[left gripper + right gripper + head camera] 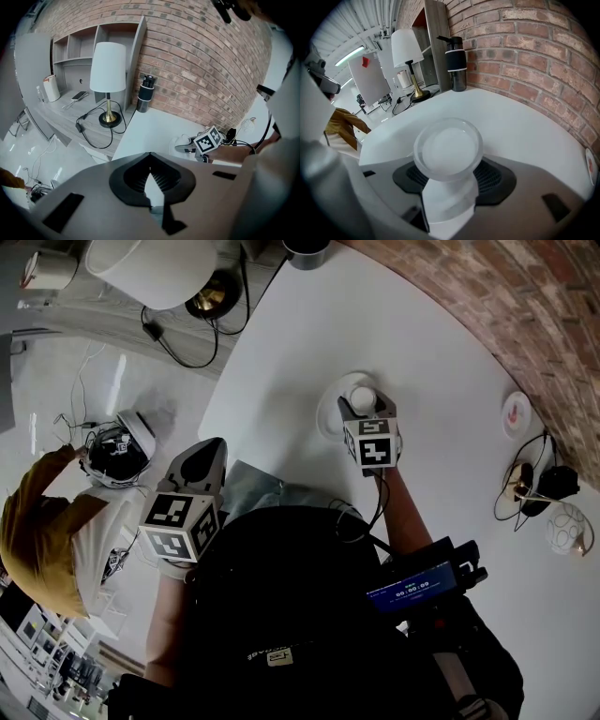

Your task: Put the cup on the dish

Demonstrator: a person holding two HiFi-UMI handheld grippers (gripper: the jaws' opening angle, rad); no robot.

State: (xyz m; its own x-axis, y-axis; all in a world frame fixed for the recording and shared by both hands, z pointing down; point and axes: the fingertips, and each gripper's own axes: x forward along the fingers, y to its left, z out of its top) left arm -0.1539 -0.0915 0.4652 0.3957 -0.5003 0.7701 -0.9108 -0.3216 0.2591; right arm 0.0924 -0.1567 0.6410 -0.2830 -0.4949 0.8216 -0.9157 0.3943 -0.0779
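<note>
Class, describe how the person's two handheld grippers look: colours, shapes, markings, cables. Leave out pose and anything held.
The left gripper and right gripper are grey, with broad tapering jaws and black ribbed pads. Each carries a white cube with black square markers. A black cable trails from the right one.

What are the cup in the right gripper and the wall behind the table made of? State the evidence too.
Translucent round cup: frosted plastic or glass, can't tell which; its milky wall lets light through. Red-brown wall: rough matte brick, shown by pale mortar joints.
</note>
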